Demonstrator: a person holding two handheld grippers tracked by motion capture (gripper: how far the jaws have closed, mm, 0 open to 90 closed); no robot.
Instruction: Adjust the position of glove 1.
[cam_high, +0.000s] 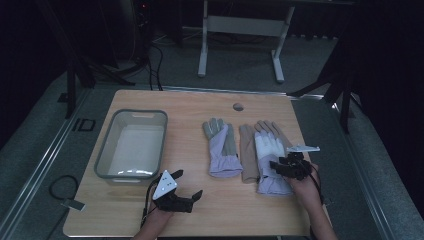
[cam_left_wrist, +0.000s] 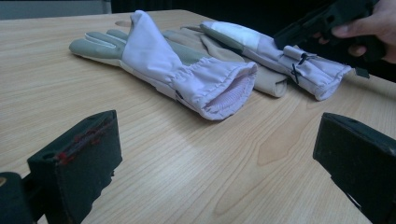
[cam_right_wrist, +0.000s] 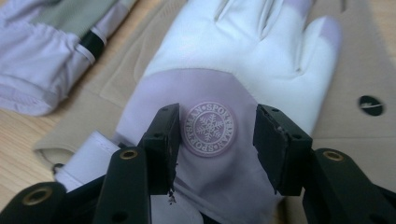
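Three gloves lie on the right half of the wooden table. One is grey and lilac, one beige, and a white and lilac glove rests on the beige one. My right gripper is low over the lilac back of the white glove. Its jaws are half apart on either side of a round snowflake badge, with no fabric pinched. My left gripper hovers open above bare wood near the front edge, facing the grey glove's cuff.
An empty grey plastic tub stands on the left side of the table. At the far edge there is a small round dark spot. Beyond the table stands a white desk frame, and cables lie on the floor.
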